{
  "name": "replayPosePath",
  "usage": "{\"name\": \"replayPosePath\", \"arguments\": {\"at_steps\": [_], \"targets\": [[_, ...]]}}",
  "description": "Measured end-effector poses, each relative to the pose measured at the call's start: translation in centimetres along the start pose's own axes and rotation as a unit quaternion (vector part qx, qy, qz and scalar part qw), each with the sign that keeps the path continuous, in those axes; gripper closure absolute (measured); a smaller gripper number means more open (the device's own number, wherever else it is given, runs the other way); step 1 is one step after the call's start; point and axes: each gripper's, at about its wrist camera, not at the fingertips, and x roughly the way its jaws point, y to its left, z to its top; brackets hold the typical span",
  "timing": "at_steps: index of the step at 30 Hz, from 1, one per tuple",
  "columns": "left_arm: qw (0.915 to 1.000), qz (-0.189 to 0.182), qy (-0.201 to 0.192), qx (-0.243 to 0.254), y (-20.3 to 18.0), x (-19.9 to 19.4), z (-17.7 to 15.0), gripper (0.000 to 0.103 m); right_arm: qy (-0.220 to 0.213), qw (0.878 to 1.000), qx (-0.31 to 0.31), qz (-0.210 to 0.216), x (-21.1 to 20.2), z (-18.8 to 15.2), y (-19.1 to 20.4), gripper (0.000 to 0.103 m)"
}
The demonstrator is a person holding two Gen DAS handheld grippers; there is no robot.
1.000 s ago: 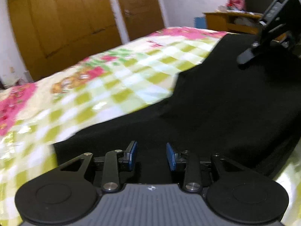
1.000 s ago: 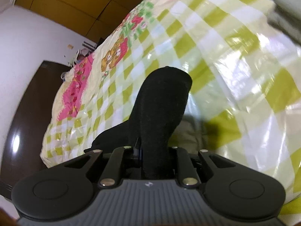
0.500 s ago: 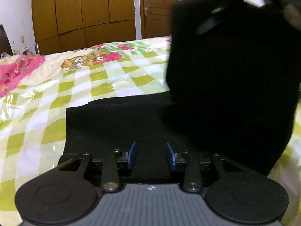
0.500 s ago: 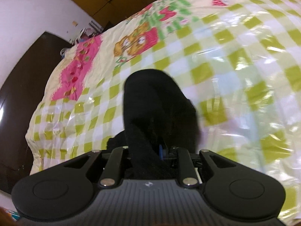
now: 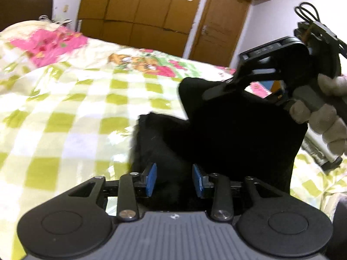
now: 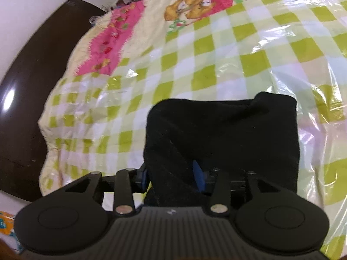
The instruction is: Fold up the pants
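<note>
The black pants (image 5: 227, 134) lie folded on the checked bedspread (image 5: 76, 112). My left gripper (image 5: 174, 178) is open, its blue pads either side of the pants' near edge. My right gripper (image 6: 172, 175) has its blue pads spread, and the top layer of the pants (image 6: 221, 134) drapes between them. In the left wrist view the right gripper (image 5: 219, 90) shows at the upper right, held by a gloved hand (image 5: 321, 112), over the raised fold.
The green-and-white checked bedspread (image 6: 216, 49) has a pink floral band and a bear print. A dark headboard (image 6: 32, 75) is at the left. Wooden wardrobe doors (image 5: 138, 10) and a door stand behind the bed.
My right gripper carried the pants' end over onto the lower layer and its pads spread apart. The left gripper stayed open at the near edge while its view turned left.
</note>
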Motion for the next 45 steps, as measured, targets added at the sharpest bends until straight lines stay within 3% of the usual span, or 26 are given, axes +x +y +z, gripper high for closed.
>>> {"name": "replayPosePath", "arguments": {"at_steps": [3,8,15,18,23,26,30,37,42,45], "targets": [[0.9997,0.018,0.013,0.006,-0.4,-1.0,-0.5,0.054,0.007,0.999,0.011,0.031,-0.2,0.2,-0.3,0.06],[0.9997,0.002,0.023,-0.011,-1.4,-2.6,-0.3,0.054,0.023,0.995,0.019,0.096,-1.5,-0.1,-0.2,0.06],[0.9995,0.002,0.03,-0.013,-1.3,-3.1,0.0,0.051,0.0,0.993,-0.109,0.056,-2.1,1.3,0.4,0.06],[0.9988,0.008,0.046,-0.017,-0.4,-3.4,-0.3,0.05,0.007,0.977,-0.21,0.032,-0.3,2.8,1.3,0.06],[0.9969,0.038,0.049,-0.048,1.8,-4.2,0.3,0.05,0.058,0.941,-0.331,0.048,3.4,5.3,2.3,0.059],[0.9951,0.015,0.051,-0.083,2.3,-4.2,1.0,0.05,0.103,0.916,-0.38,0.078,5.1,5.8,2.9,0.056],[0.9959,-0.01,0.066,-0.061,0.1,-2.8,1.7,0.049,0.138,0.89,-0.423,0.101,6.6,5.8,3.2,0.049],[0.9948,0.0,0.092,-0.043,-0.7,-2.6,2.6,0.047,0.177,0.873,-0.436,0.133,9.3,5.8,3.0,0.04],[0.9917,-0.02,0.081,-0.097,0.6,-3.5,3.8,0.042,0.194,0.869,-0.427,0.158,9.2,6.3,2.3,0.039],[0.9926,-0.013,0.095,-0.075,-0.8,-2.0,3.2,0.039,0.201,0.869,-0.423,0.159,9.5,6.1,2.2,0.038]]}}
